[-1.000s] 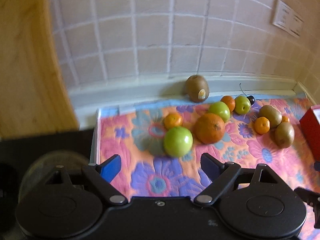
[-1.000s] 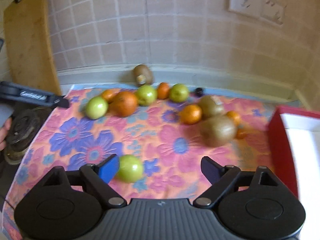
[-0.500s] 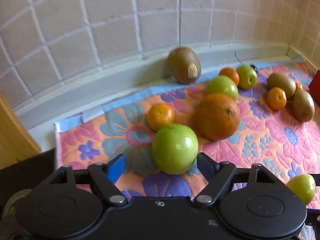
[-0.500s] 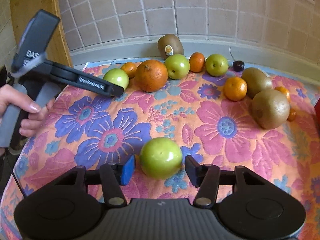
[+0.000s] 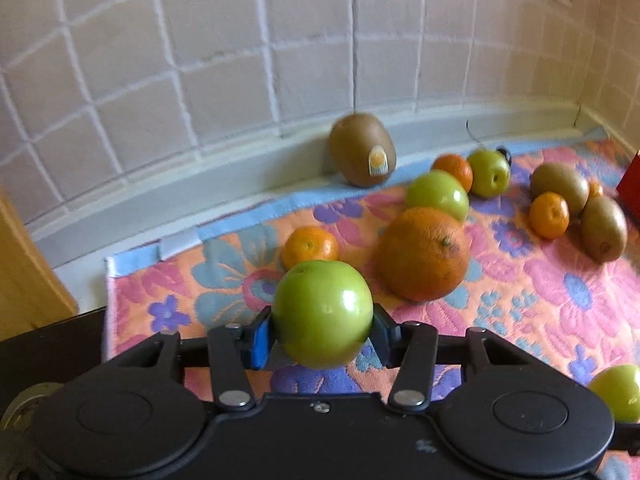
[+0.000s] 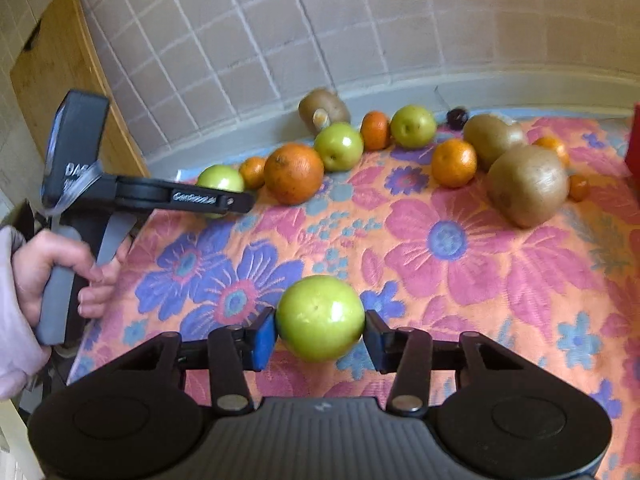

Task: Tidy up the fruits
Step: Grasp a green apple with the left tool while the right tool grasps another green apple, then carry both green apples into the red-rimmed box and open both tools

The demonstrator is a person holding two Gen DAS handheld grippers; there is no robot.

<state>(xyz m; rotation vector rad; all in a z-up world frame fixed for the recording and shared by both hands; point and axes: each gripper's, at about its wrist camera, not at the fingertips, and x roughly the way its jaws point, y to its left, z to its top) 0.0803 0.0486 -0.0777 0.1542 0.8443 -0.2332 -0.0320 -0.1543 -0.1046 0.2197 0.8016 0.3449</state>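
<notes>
My left gripper (image 5: 320,334) is shut on a green apple (image 5: 322,312) at the left end of the fruit row. My right gripper (image 6: 320,334) is shut on another green apple (image 6: 320,316) near the front of the flowered cloth (image 6: 460,248). Behind the left apple lie a small mandarin (image 5: 310,246), a big orange (image 5: 424,258), two more green apples (image 5: 438,196) (image 5: 489,172), and kiwis (image 5: 362,154) (image 5: 602,226). In the right wrist view the left gripper (image 6: 224,200) is seen from the side around its apple (image 6: 220,178).
A tiled wall (image 5: 280,60) and its ledge run behind the fruit. A wooden board (image 6: 60,64) stands at the left. A red box (image 5: 630,188) sits at the right edge. A dark cherry (image 6: 457,117) lies at the back. A black surface (image 5: 52,336) borders the cloth's left side.
Both grippers moved in and closed on their green apples. The left apple now sits between the pads, raised in the view compared with half a second ago.
</notes>
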